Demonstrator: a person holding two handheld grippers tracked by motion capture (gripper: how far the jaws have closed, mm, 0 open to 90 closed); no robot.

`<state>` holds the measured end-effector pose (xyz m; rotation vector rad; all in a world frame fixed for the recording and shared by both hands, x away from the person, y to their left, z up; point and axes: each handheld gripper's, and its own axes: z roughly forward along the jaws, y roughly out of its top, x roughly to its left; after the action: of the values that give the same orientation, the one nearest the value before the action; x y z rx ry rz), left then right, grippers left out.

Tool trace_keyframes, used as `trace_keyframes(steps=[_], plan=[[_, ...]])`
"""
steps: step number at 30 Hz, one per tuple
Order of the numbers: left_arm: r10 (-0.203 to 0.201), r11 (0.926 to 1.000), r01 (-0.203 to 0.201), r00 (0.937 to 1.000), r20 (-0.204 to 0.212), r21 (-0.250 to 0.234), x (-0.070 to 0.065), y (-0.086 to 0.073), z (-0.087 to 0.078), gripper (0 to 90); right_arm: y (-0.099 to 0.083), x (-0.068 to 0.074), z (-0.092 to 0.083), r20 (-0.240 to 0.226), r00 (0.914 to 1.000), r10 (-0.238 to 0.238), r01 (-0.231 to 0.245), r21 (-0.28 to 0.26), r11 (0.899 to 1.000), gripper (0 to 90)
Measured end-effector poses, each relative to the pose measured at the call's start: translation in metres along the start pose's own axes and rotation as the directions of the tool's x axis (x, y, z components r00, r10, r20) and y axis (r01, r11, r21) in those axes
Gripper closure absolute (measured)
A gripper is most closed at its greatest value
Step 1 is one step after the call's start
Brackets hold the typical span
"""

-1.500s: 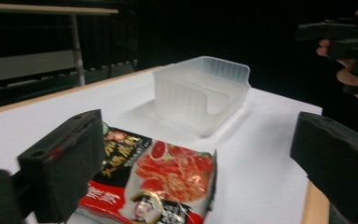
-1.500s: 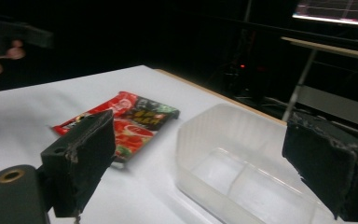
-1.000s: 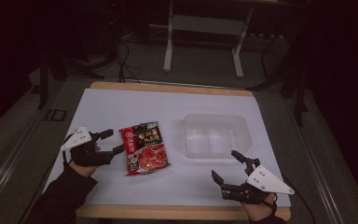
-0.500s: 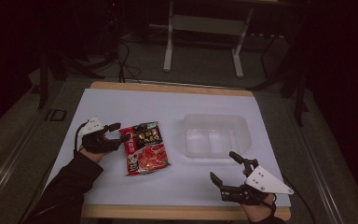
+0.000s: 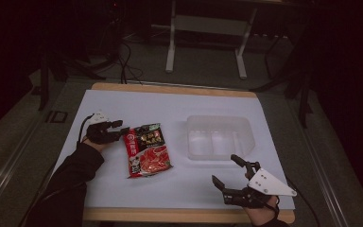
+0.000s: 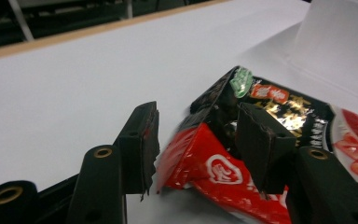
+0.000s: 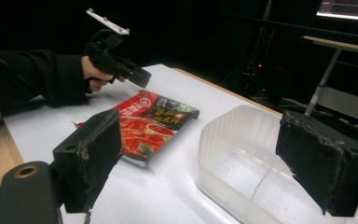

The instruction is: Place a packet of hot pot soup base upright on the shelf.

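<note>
A red and black food packet (image 5: 146, 150) lies flat on the white table top (image 5: 170, 104), left of centre. My left gripper (image 5: 122, 130) is low at the packet's upper left corner. In the left gripper view that corner (image 6: 205, 158) is buckled up between the two pads, which press on it from both sides; the jaws have just been closing. My right gripper (image 5: 224, 168) hovers open near the front right edge, with nothing between its fingers. The right gripper view has the packet (image 7: 144, 121) and the left gripper (image 7: 137, 77) farther off.
A clear plastic container (image 5: 217, 120) with inner compartments stands right of the packet, just beyond my right gripper; its near wall (image 7: 205, 126) is close to the right jaws. The table's wooden edge (image 5: 170, 88) runs along the back. Dark floor and a metal stand lie behind.
My left hand has moved right and down to the packet's corner, and its jaws have narrowed around it, crumpling the corner. The right gripper has stayed where it was.
</note>
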<state>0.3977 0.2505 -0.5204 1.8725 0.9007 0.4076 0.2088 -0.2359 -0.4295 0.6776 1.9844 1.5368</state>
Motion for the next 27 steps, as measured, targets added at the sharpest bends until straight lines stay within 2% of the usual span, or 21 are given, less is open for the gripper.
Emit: trace_keyframes(steps=[1, 3, 8, 10, 11, 15, 17, 18, 19, 20, 23, 24, 25, 26, 27], plan=[[-0.019, 0.9997, 0.019, 0.9997, 0.013, 0.015, 0.004, -0.001, 0.004, 48.5, 0.000, 0.000, 0.000, -0.003, 1.0000, 0.001, -0.001, 0.003, 1.000, 14.2], [-0.018, 0.9997, 0.018, 0.9996, 0.021, 0.017, 0.006, -0.002, 0.005, 51.2, 0.000, 0.000, 0.001, -0.004, 1.0000, 0.003, -0.003, 0.005, 1.000, 14.2], [-0.044, 0.9981, 0.042, 0.9984, 0.037, 0.044, 0.010, -0.003, 0.014, 51.2, -0.001, -0.001, 0.002, -0.006, 1.0000, 0.006, -0.006, 0.013, 1.000, 14.5], [-0.059, 0.9968, 0.055, 0.9963, 0.062, 0.057, 0.010, -0.003, 0.018, 51.3, -0.001, -0.001, 0.002, -0.008, 0.9999, 0.006, -0.006, 0.014, 1.000, 14.9], [-0.050, 0.9960, 0.045, 0.9965, 0.066, 0.077, 0.010, -0.002, 0.022, 55.2, -0.002, -0.001, 0.002, -0.006, 1.0000, 0.007, -0.007, 0.014, 1.000, 14.9], [-0.039, 0.9948, 0.033, 0.9973, 0.062, 0.096, 0.009, -0.003, 0.025, 55.2, -0.002, -0.001, 0.002, -0.007, 0.9999, 0.011, -0.011, 0.016, 1.000, 14.9], [-0.004, 0.9917, -0.004, 0.9982, 0.060, 0.129, 0.007, -0.004, 0.030, 55.6, -0.002, -0.001, 0.003, -0.009, 0.9998, 0.015, -0.015, 0.021, 1.000, 14.9], [-0.004, 0.9917, -0.004, 0.9982, 0.060, 0.129, 0.007, -0.004, 0.030, 57.6, -0.002, -0.001, 0.003, -0.008, 0.9998, 0.016, -0.016, 0.021, 1.000, 14.9], [0.019, 0.9888, -0.029, 0.9976, 0.067, 0.146, 0.004, -0.004, 0.032, 57.6, -0.002, -0.001, 0.003, -0.007, 0.9998, 0.017, -0.017, 0.021, 1.000, 14.9], [0.019, 0.9888, -0.029, 0.9976, 0.067, 0.146, 0.004, -0.004, 0.032, 57.6, -0.002, -0.002, 0.003, -0.009, 0.9998, 0.018, -0.018, 0.022, 1.000, 14.9], [0.049, 0.9815, -0.060, 0.9969, 0.062, 0.182, 0.000, -0.003, 0.036, 57.6, -0.003, -0.002, 0.003, -0.008, 0.9998, 0.020, -0.020, 0.025, 0.999, 14.9], [0.059, 0.9770, -0.071, 0.9963, 0.062, 0.201, -0.001, -0.003, 0.037, 59.7, -0.003, -0.002, 0.004, -0.009, 0.9997, 0.022, -0.022, 0.026, 0.999, 14.9], [0.059, 0.9770, -0.071, 0.9963, 0.062, 0.201, -0.001, -0.003, 0.037, 61.7, -0.003, -0.002, 0.004, -0.009, 0.9997, 0.022, -0.022, 0.026, 0.999, 14.9], [0.071, 0.9723, -0.084, 0.9953, 0.066, 0.218, -0.002, -0.003, 0.038, 64.1, -0.002, -0.002, 0.003, -0.011, 0.9997, 0.023, -0.023, 0.027, 0.999, 14.9], [0.071, 0.9723, -0.084, 0.9953, 0.066, 0.218, -0.002, -0.003, 0.038, 65.7, -0.002, -0.002, 0.003, -0.011, 0.9997, 0.023, -0.023, 0.027, 0.999, 14.9]])
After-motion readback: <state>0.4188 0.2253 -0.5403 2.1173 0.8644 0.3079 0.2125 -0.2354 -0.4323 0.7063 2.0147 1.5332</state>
